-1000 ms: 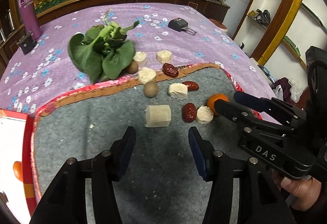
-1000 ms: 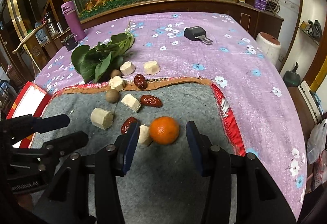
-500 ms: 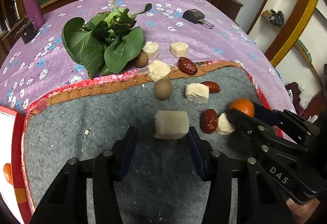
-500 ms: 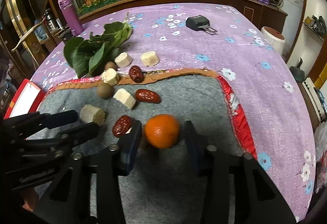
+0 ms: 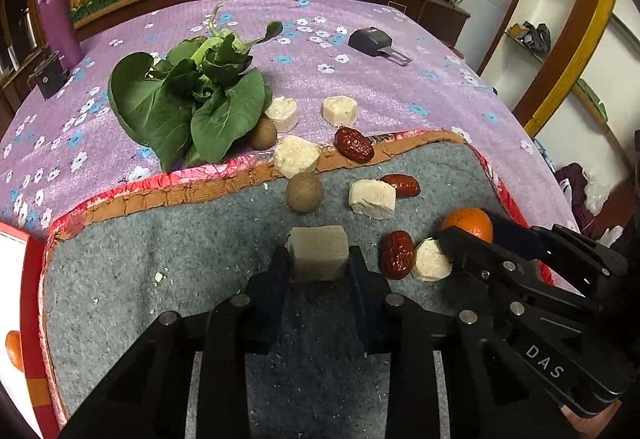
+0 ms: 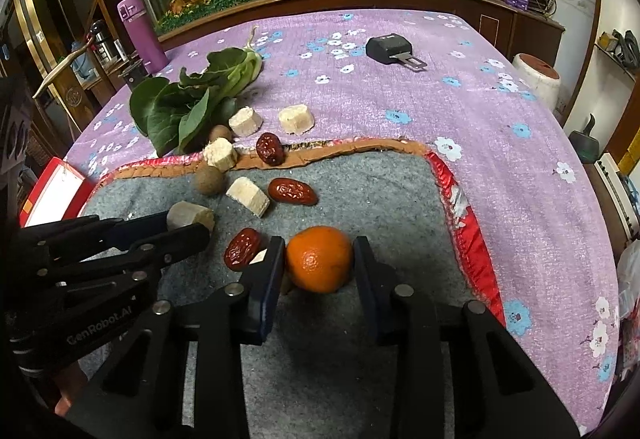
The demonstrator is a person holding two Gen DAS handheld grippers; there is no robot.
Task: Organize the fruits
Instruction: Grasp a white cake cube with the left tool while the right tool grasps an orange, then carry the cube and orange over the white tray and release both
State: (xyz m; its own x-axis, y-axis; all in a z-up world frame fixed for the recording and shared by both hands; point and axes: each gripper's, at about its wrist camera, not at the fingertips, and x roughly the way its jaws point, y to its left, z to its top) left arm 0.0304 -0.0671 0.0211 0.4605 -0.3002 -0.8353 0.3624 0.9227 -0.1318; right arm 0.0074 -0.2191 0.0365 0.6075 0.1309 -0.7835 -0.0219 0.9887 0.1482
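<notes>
On the grey felt mat [image 5: 160, 239] lie pale yam chunks, red dates and brown round fruits. My left gripper [image 5: 318, 267] is shut on a pale cylindrical chunk [image 5: 318, 253], which still rests on the mat; it also shows in the right wrist view [image 6: 190, 215]. My right gripper [image 6: 318, 263] has its jaws closed against an orange tangerine [image 6: 319, 263], also on the mat and visible in the left wrist view [image 5: 468, 225]. A date [image 6: 242, 249] and a white chunk [image 5: 432, 261] lie just left of the tangerine.
Leafy greens [image 5: 192, 107] lie on the purple flowered cloth [image 6: 480, 111] behind the mat. Further back are a black buckle [image 6: 390, 49] and a purple bottle [image 6: 140, 35]. A red-edged white tray [image 5: 16, 303] with an orange fruit sits at the left.
My left gripper moved forward and closed on the pale chunk. My right gripper moved around the tangerine and closed on it.
</notes>
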